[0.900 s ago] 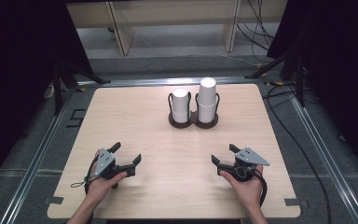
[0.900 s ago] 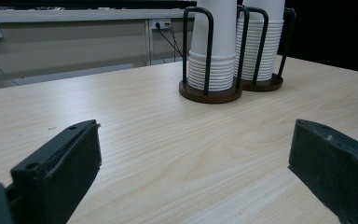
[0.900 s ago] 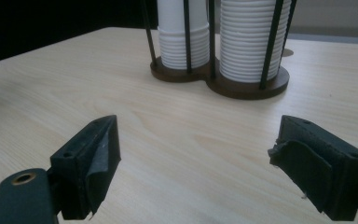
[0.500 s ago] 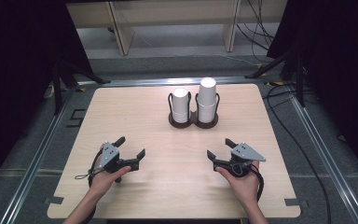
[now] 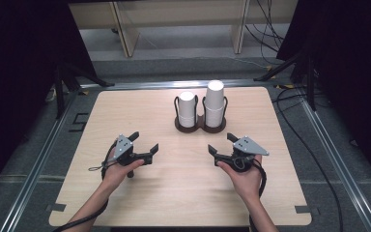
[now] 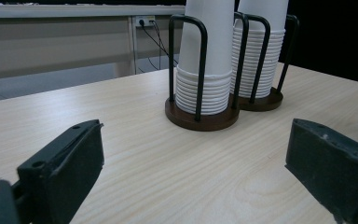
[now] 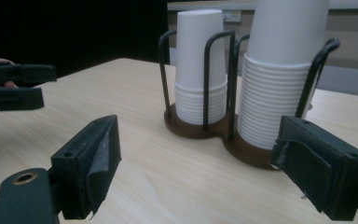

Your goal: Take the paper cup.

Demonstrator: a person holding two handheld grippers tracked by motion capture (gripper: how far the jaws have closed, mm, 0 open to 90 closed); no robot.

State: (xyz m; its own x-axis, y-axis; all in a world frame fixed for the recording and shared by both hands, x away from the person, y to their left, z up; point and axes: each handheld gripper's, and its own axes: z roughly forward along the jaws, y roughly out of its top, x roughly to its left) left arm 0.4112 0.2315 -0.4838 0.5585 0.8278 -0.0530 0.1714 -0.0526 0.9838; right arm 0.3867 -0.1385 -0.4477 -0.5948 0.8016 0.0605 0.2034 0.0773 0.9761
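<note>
Two stacks of white paper cups are kept upside down in a dark double holder (image 5: 200,126) with black wire loops, placed on the far middle part of the wooden table (image 5: 174,193); the shorter stack (image 5: 187,108) is on the left and the taller stack (image 5: 214,104) on the right, just beside each other. Nearer to the person, the left gripper (image 5: 143,144) and the right gripper (image 5: 221,143) are held low over the table, well apart from the holder, both with jaws spread wide and nothing between them. In the left gripper view the shorter stack (image 6: 205,60) is seen straight ahead – in the right gripper view the taller stack (image 7: 279,70) is the closer one. A risk can be judged from here: the cups are nested tightly, so several may be lifted together, and a jaw could be caught on a wire loop and the holder tipped – thin paper is also easily crushed
</note>
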